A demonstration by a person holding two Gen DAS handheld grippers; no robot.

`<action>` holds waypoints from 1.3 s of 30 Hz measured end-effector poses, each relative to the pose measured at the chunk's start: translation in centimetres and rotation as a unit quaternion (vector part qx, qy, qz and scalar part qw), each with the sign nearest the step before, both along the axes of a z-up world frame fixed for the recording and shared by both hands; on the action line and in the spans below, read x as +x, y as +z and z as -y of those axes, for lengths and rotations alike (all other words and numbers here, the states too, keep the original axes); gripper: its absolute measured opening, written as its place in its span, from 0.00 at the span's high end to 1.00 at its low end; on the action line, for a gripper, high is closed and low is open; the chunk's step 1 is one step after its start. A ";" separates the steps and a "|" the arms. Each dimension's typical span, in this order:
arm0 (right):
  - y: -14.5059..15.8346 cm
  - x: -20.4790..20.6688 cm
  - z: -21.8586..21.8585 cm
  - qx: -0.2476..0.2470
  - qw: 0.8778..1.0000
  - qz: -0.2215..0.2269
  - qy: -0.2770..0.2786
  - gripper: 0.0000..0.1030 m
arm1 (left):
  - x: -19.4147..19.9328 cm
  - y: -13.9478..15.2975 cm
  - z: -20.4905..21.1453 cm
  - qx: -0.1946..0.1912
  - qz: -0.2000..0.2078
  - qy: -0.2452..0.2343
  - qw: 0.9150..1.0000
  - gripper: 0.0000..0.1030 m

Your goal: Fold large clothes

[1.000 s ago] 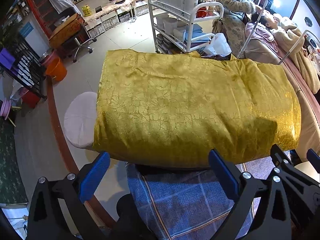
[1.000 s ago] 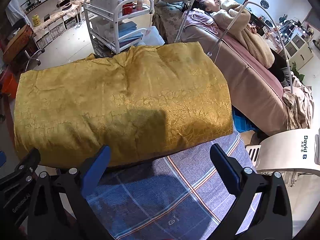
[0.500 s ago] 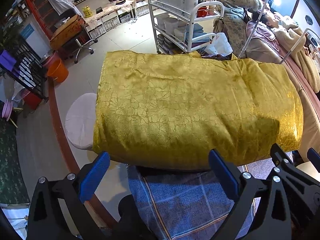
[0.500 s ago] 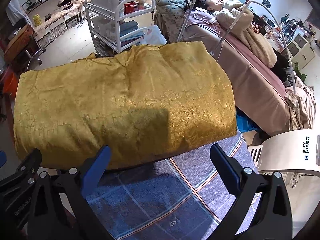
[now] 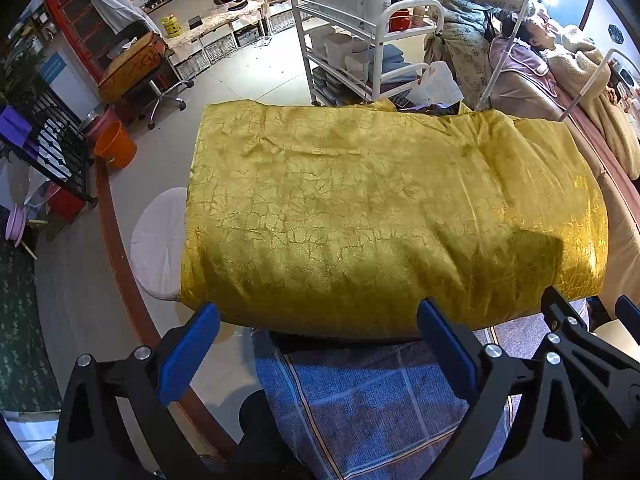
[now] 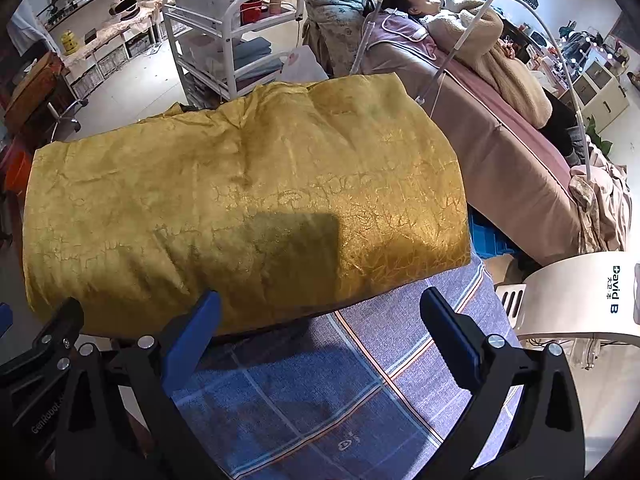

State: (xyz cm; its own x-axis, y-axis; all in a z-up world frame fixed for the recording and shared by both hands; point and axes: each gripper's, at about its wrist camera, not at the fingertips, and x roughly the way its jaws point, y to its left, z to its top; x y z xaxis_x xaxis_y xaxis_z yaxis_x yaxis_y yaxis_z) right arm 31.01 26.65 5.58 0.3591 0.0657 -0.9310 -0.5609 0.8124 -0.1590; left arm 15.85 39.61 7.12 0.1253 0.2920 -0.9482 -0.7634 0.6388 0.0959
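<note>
A large gold, crackle-patterned padded garment [image 5: 380,216] lies folded into a thick block across a bed covered with a blue checked cloth [image 5: 380,400]. It fills the middle of the right wrist view too, as the gold garment [image 6: 240,200] above the checked cloth [image 6: 340,400]. My left gripper [image 5: 320,344] hovers open at the garment's near edge, nothing between its blue pads. My right gripper [image 6: 320,328] is open as well, just short of the same near edge. The other gripper's black frame shows at the right edge of the left view and the left edge of the right view.
A white trolley [image 5: 360,52] with bottles stands behind the garment. A person [image 5: 472,20] tends someone lying on a pink treatment bed [image 6: 500,152] to the right. A round white stool [image 5: 160,240] and orange bucket [image 5: 116,146] sit left; a white machine [image 6: 580,300] stands right.
Both grippers have drifted slightly, so the garment sits a little differently in view; it has not been touched, and both stay open.
</note>
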 end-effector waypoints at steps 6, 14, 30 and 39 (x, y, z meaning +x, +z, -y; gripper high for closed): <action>-0.1 0.2 0.1 -0.002 1.000 0.001 0.001 0.05 | 0.1 -0.2 0.0 -0.005 0.004 -0.001 1.000 0.06; 0.0 0.4 0.5 0.003 1.000 0.002 -0.006 0.05 | 0.2 0.0 0.2 -0.005 0.010 -0.004 1.000 0.06; 0.9 1.7 1.7 0.031 0.999 0.019 -0.010 0.05 | 0.8 1.0 1.1 0.002 0.018 -0.019 1.000 0.06; 1.3 1.3 1.0 0.031 0.999 0.024 0.002 0.05 | 0.8 0.4 0.5 -0.015 0.021 -0.014 1.000 0.06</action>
State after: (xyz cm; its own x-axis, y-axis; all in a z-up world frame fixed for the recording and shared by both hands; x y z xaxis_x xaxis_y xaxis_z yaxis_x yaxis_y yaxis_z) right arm 32.34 25.62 6.90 0.4028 0.1240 -0.9069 -0.5572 0.8192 -0.1354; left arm 16.60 39.10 7.48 0.1722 0.2596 -0.9502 -0.7487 0.6614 0.0451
